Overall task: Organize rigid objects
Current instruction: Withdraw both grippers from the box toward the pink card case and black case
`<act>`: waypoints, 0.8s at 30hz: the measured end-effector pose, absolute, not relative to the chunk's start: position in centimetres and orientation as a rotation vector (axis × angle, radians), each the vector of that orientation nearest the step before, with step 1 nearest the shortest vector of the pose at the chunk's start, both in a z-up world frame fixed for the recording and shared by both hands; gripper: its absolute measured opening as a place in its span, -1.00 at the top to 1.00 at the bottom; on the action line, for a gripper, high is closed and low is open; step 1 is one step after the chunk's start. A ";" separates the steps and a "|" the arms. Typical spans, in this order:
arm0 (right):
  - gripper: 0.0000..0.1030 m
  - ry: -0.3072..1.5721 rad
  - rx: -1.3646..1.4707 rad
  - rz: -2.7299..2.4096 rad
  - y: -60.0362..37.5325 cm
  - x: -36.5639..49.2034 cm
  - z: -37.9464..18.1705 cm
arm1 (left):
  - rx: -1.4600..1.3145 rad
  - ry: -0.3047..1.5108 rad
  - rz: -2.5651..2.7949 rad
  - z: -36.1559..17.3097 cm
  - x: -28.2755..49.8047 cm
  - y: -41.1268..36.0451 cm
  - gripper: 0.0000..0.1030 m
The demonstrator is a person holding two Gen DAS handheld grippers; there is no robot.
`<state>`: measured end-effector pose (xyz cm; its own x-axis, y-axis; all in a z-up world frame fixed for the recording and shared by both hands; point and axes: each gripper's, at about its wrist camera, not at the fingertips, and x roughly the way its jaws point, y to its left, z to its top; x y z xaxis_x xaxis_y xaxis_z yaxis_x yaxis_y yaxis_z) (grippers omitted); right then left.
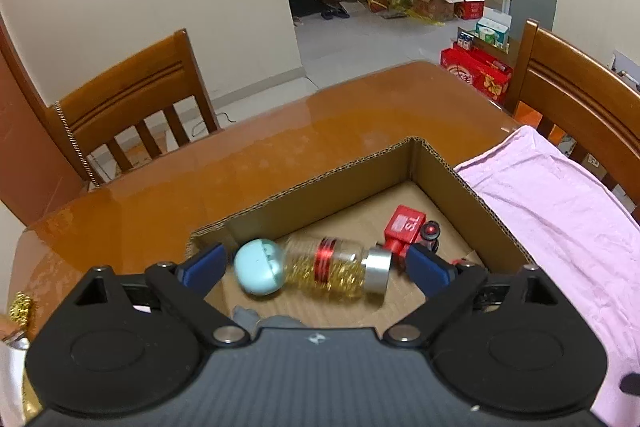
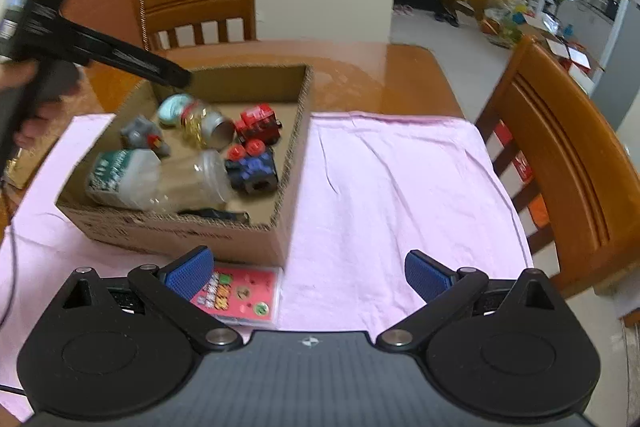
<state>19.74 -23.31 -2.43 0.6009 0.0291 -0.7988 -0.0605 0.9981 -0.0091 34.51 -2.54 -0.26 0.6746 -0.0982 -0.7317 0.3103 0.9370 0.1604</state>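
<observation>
Left gripper hangs over the cardboard box with jaws spread wide, nothing pinched; the gold-filled bottle lies loose on the box floor between them. Right gripper gapes empty too, near a card pack on the pink cloth.

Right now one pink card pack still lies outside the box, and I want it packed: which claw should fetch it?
Right. The right claw is open just above the card pack on the pink cloth; the left claw hangs over the box.
</observation>
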 end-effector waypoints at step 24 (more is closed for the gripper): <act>-1.00 0.995 -0.043 -0.097 -25.1 22.0 -11.8 | 0.056 0.898 0.023 -6.4 18.7 2.6 -0.98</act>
